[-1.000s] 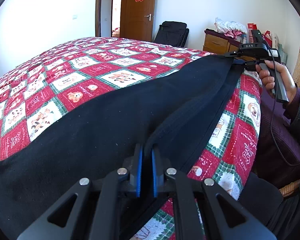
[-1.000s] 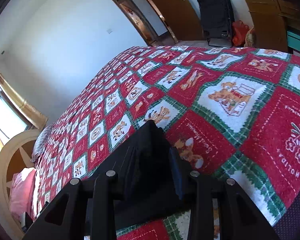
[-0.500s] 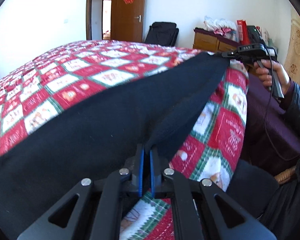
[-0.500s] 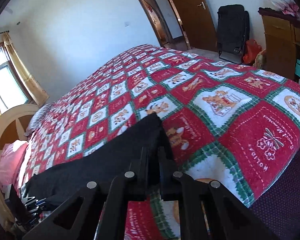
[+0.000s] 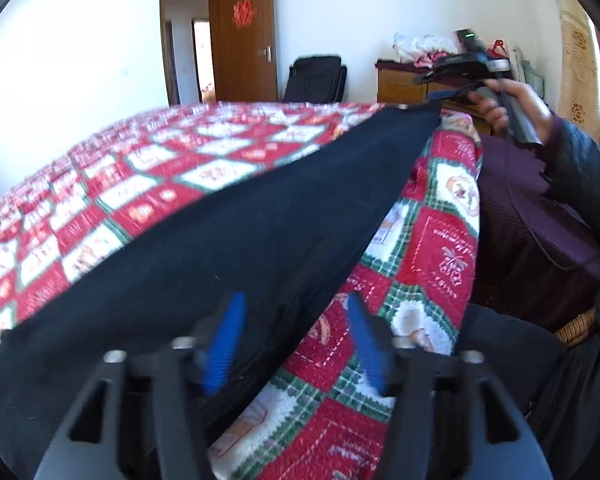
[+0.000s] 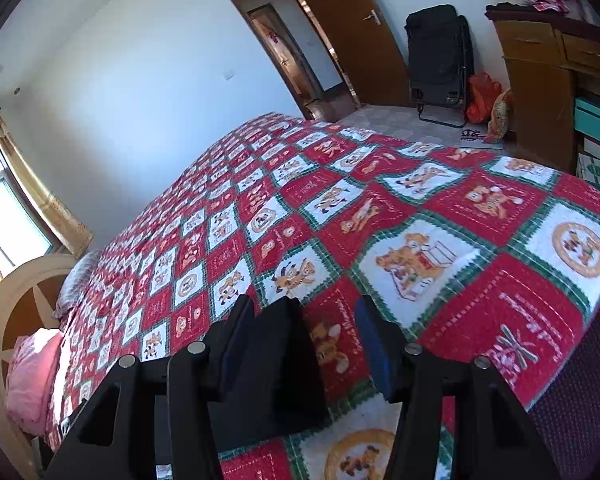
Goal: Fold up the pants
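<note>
Now both grippers have let go. The left gripper (image 5: pixel 294 340), which was pinched shut on the edge of the black pants (image 5: pixel 228 240) a moment ago, has just been opening; its blue pads (image 5: pixel 224 344) stand apart with the cloth's edge lying loose under and between them, pressed by neither. The right gripper (image 6: pixel 300 344) has likewise just been opening: a corner of the pants (image 6: pixel 276 364) sits between its fingers, close against the left-hand one, though in this dark, close view it is hard to say whether it brushes that pad. It is not clamped.

The pants lie in 1 long flat band along the near edge of the bed, stretched between the 2 grippers. In the left wrist view the right gripper (image 5: pixel 456 80) hangs at the far end of the band, held in the person's hand (image 5: pixel 512 108). By my reading, this lay is done: the garment has been set down smooth, and the next fold calls for a fresh grasp.

The surface is a red, white and green patchwork quilt (image 6: pixel 420 208) covering the bed. Beyond it stand an open wooden door (image 5: pixel 244 40), a black folding chair (image 6: pixel 436 52), a wooden cabinet (image 6: pixel 540 92), and a curtained window by the pale headboard (image 6: pixel 16 292).
</note>
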A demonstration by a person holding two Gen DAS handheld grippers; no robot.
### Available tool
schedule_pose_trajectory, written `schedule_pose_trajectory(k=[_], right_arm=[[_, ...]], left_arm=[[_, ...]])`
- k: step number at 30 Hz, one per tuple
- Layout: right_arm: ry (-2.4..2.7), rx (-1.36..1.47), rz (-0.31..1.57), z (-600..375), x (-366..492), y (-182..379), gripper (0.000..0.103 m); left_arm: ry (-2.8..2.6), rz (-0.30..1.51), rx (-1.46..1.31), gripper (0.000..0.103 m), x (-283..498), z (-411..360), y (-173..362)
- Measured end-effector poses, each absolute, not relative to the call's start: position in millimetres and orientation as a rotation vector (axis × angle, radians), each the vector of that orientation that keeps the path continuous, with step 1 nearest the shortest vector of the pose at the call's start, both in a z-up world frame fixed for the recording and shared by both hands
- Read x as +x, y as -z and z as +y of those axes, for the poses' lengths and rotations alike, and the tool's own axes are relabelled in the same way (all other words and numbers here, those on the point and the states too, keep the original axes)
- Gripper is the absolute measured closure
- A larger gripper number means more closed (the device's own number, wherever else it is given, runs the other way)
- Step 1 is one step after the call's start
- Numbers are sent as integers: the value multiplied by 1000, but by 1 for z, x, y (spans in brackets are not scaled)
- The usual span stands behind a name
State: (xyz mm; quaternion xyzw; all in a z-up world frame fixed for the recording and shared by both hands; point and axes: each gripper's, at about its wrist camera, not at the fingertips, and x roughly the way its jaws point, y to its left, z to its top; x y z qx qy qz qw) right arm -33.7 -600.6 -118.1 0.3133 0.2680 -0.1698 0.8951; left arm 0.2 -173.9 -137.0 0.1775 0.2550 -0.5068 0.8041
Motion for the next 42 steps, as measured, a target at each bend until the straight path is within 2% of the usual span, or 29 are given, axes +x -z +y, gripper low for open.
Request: schedule_pose_trajectory(k=[2,4,5,6,7,11,14,15,17,20,23,24,27,30,36,42], right_arm=[[304,659,608,-600,-12,125,49],[234,672,699,-595,15,138,49],[231,657,738,-591,27,145,64],[256,615,756,-585,34,148,95],[279,574,763,-581,37,149,98],[381,550,763,-587,35,155,98],[398,575,759,-596,29,158,96],[427,542,766,-593,28,152,83],[539,449,740,-578,20,135,67],[447,410,650,-536,12,109,66],[207,354,650,-468,24,104,66],[111,349,662,-442,30,108,66],[-148,349,750,-368,56,130,66],[-281,316,826,-309,70,157,66],[-352,184,1008,-265,76,205,66],[-318,195,916,-267,67,180,66]], left_arm=[[1067,528,366,38,3,-166,131],[1017,526,352,31,12,-161,129],[987,530,342,31,20,-158,130],[954,541,334,31,27,-156,131],[918,556,330,28,35,-155,134],[825,659,338,27,59,-150,157],[837,636,328,22,53,-147,158],[842,632,325,22,52,-147,158],[849,631,311,22,50,-145,156],[836,627,277,22,52,-138,154],[787,621,250,22,54,-130,151],[767,616,241,21,56,-125,149],[692,610,223,9,62,-110,149],[620,617,200,9,70,-93,151],[530,639,154,9,81,-61,162],[505,642,84,9,91,-38,156]])
